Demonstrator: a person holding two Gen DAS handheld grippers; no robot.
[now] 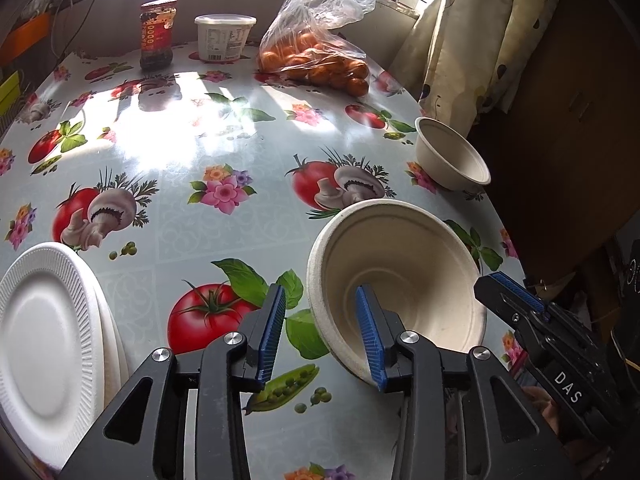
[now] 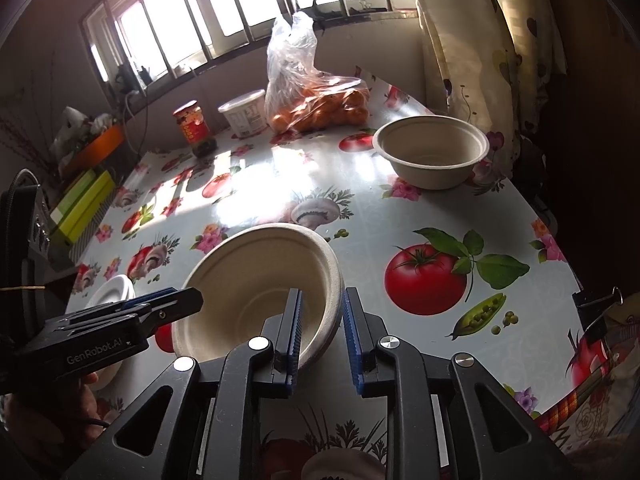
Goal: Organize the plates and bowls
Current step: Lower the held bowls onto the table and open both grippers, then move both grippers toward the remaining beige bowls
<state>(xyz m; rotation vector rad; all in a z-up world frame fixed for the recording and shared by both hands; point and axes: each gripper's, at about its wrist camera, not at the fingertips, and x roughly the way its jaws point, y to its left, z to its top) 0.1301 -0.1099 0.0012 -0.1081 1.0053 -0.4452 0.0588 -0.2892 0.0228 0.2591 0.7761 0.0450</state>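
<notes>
A beige paper bowl (image 1: 400, 280) sits tilted near the table's front right. My left gripper (image 1: 324, 336) is open, its right finger inside the bowl and its left finger outside, straddling the near rim. In the right wrist view the same bowl (image 2: 256, 280) has its rim between the jaws of my right gripper (image 2: 320, 340), which look closed on it. A second beige bowl (image 1: 452, 156) stands upright at the table's right edge, also in the right wrist view (image 2: 432, 152). A stack of white foam plates (image 1: 48, 344) lies at the front left, also in the right wrist view (image 2: 112, 292).
At the back stand a red-labelled jar (image 1: 158, 34), a white tub (image 1: 224, 36) and a plastic bag of oranges (image 1: 316, 56). A curtain (image 1: 468, 32) hangs past the right edge. Green boxes (image 2: 80, 208) sit off the table's left.
</notes>
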